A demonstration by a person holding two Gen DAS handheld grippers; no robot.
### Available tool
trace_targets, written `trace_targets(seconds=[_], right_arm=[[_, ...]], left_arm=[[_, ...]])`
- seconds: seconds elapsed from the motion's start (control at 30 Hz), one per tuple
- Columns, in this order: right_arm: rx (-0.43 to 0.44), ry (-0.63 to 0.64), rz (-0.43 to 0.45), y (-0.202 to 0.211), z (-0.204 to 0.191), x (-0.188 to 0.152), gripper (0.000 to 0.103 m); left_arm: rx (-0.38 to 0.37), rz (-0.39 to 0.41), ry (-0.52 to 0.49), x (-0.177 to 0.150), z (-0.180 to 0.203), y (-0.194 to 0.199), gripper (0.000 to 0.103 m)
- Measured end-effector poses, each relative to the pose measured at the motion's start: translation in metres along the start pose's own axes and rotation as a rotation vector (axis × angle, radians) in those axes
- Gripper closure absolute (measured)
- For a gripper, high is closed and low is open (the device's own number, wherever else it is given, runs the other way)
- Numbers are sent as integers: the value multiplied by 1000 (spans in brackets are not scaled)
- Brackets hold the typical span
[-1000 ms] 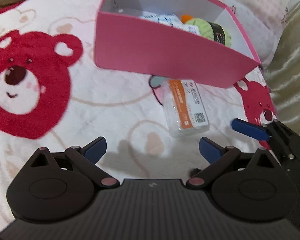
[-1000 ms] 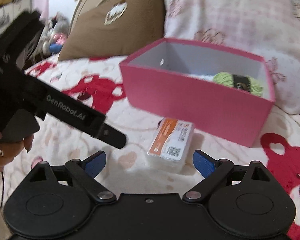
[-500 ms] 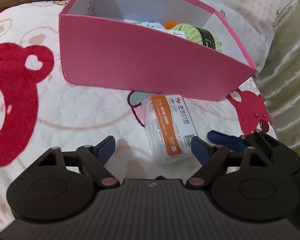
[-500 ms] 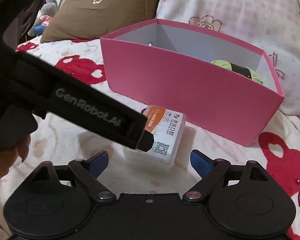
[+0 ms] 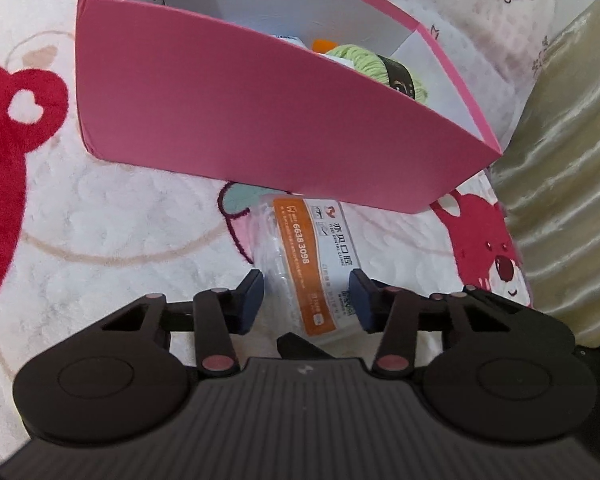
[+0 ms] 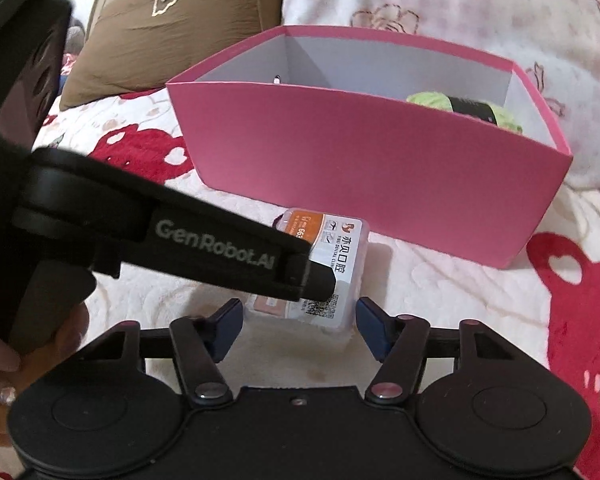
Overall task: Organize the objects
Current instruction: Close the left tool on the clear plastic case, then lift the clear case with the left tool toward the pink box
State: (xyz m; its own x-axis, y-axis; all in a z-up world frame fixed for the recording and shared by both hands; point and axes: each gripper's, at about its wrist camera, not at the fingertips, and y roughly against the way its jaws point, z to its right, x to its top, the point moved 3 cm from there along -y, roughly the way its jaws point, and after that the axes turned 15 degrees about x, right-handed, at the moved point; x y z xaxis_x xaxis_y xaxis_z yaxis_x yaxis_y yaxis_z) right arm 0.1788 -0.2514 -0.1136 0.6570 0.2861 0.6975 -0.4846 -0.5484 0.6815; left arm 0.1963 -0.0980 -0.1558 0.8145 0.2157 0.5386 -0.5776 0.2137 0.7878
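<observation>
Since a second ago both tools have dropped toward the clear plastic case (image 5: 306, 264), and the pink box (image 5: 260, 120) now fills more of each view. The left hand-held gripper (image 5: 306, 300) has just been closing its jaws: they stand narrow, one blue pad on each long side of the case. The right-side pad looks to be touching the case's edge, while a thin gap seems to remain at the left pad, so a firm clamp cannot be confirmed. The right hand-held gripper (image 6: 298, 326) has also been closing, to about half width, its pads flanking the case's near end with slim gaps visible on both sides.

The case lies flat on the bear-print blanket (image 5: 100, 240), just in front of the pink box's near wall, its orange-and-white label facing up. In the right wrist view the left tool's black finger crosses the label and hides much of it. Inside the box, a green yarn ball (image 5: 370, 68) shows partly above the wall; other contents are mostly hidden.
</observation>
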Motion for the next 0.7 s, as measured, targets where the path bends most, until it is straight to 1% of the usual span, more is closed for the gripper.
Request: trace_targets(seconds=[0.07,0.17,0.37,0.47,0.57,0.6,0.7], right_arm=[[-1,1,-10,-3,0,0,36],[-4,-4,-25,-7,1,0,35],[7,-75,-23,-16,8,1,34],[-13,-30,-31,-15,-2,-2,34],[-28,21,-51,-16,-9,-5,34],[-27,33,-57,-16,-10,-5,34],[-14,4,-55,-17,-8,-1,34]], left_arm=[[-10,8,8,-2,-2,-1,57],[-24,-4,41,-3,-6,-4,57],[-35,-3,53,-2,-7,-3,57],[-48,-17,70,-3,-11,-1,57],[-88,-67,146,-5,-21,-4,57],[-98,-79,155,-4,-22,-5,58],[-95,-86,147,-6,-22,-4,57]])
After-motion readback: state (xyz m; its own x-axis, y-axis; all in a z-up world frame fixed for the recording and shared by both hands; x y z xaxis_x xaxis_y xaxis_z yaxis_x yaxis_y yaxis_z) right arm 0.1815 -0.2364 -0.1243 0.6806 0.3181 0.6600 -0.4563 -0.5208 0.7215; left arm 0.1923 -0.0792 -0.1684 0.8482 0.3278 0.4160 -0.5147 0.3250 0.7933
